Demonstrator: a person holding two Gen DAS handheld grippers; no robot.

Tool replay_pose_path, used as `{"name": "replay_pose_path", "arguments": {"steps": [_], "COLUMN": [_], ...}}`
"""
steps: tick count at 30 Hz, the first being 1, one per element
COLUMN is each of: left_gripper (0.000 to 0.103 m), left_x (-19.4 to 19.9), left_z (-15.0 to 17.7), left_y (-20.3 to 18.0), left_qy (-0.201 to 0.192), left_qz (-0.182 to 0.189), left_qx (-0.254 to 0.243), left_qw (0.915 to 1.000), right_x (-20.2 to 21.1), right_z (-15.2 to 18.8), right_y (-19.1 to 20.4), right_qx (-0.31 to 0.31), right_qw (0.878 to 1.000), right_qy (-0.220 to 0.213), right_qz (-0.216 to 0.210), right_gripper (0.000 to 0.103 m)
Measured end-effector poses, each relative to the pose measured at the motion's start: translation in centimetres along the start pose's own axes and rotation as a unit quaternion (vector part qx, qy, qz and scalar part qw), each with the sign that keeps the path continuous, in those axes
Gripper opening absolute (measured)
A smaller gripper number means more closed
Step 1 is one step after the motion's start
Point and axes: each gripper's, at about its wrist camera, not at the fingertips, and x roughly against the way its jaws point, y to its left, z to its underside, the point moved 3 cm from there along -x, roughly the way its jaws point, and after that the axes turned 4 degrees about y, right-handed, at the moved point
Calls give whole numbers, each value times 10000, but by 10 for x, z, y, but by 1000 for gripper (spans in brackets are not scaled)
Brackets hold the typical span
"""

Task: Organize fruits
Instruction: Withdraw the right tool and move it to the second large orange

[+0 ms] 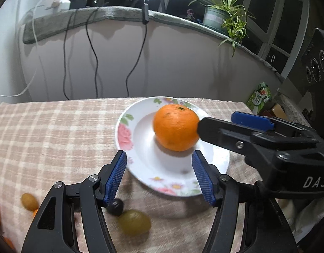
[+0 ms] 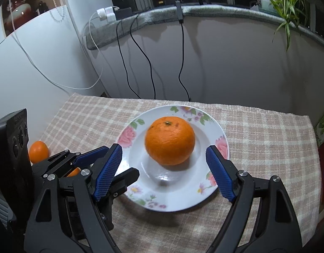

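Fruit is lying scattered on the checked cloth [image 1: 56,130] of the surface: a green grape [image 1: 134,221], a dark berry [image 1: 115,207] and a yellowish one [image 1: 29,202] near my left hand-held gripper [image 1: 159,176], a small orange [image 2: 38,151] further left. The big orange [image 2: 170,140] is sitting on the flowered plate [image 2: 210,124] (cables are hanging behind). My right hand-held gripper [image 2: 164,172] is angling down with the orange just ahead, jaws spread, gripping nothing. The left is gaping empty too, crossing beside it.
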Motion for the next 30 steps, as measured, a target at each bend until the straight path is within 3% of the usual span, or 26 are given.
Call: {"name": "replay_pose_path", "arguments": {"steps": [10,18,23,26,30], "left_gripper": [64,64,64,64,64], "left_x": [40,77,104,119,139], "left_z": [11,29,48,58,74], "left_y": [24,63,103,127,161], "left_qy": [-318,-520,-592,-654,-738], "left_qz": [-518,-840,-1144,-1294,-1546], "left_qx": [17,280,596,839,1219], "left_qw": [9982,9947,9899,9859,9776], "right_x": [20,11,-1,-8,-19], "right_z": [3,4,3,7,15], "right_y": [38,76,107,132,166], "right_qx": [263,504,664,845,1054], "right_qw": [9991,9972,9944,9914,9865], "right_qy": [-280,-153,-7,55,242], "right_qz": [-181,-528,-825,-996,-1230], "right_gripper": [85,85,85,94,94]}}
